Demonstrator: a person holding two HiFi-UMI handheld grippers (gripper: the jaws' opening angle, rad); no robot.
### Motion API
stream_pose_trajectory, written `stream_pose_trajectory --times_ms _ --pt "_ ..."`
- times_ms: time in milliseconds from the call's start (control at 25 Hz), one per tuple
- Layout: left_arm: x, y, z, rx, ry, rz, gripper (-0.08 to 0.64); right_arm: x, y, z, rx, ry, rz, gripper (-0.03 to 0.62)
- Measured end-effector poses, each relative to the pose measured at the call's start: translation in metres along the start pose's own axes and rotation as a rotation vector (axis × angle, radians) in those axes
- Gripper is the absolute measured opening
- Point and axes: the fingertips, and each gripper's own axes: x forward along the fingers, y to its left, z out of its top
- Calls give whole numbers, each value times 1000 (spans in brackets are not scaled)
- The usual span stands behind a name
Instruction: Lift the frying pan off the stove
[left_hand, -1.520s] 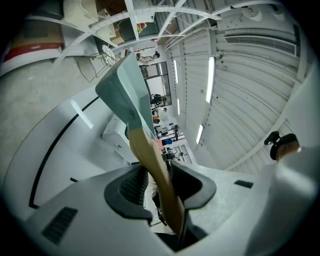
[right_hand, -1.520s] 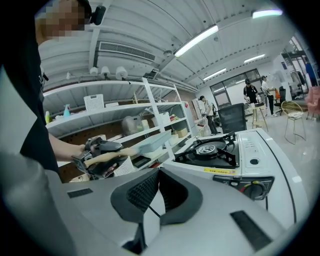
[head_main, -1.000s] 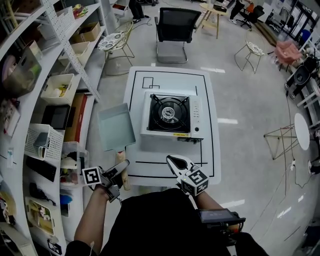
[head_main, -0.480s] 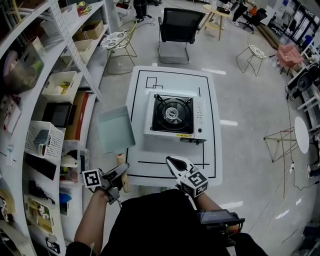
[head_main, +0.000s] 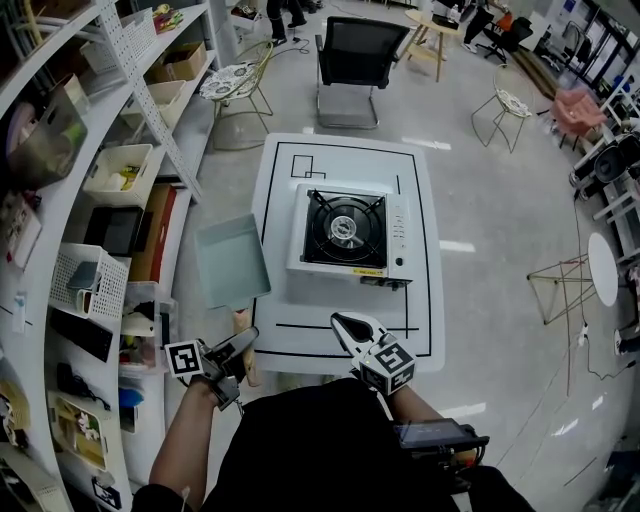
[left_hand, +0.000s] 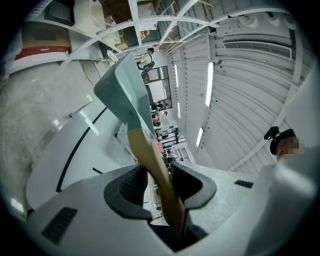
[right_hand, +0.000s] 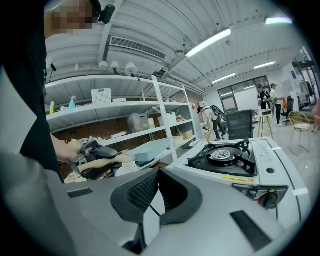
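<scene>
A square teal frying pan (head_main: 232, 262) hangs in the air to the left of the white table (head_main: 345, 160), level and apart from the stove. My left gripper (head_main: 240, 345) is shut on its wooden handle (left_hand: 150, 160), which passes between the two pads, with the pan body (left_hand: 125, 95) beyond them. The portable gas stove (head_main: 347, 232) stands on the table with its black burner bare. My right gripper (head_main: 340, 322) hovers at the table's near edge, shut and holding nothing. In the right gripper view, that gripper (right_hand: 158, 175) looks toward the stove (right_hand: 227, 155) and the pan (right_hand: 150, 148).
White shelving (head_main: 90, 180) with bins and boxes runs along the left, close to the pan. A black office chair (head_main: 355, 50) stands beyond the table. Wire chairs and a small round table (head_main: 603, 262) stand further off on the grey floor.
The pan and both grippers keep their places. Only the head view has shifted slightly.
</scene>
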Motion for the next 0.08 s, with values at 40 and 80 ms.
stream_pose_trajectory --times_ms 40,80 --pt "0 1 0 0 0 2 145 0 0 0 1 0 0 25" --pt "-1 1 0 0 0 4 144 0 0 0 2 0 0 25"
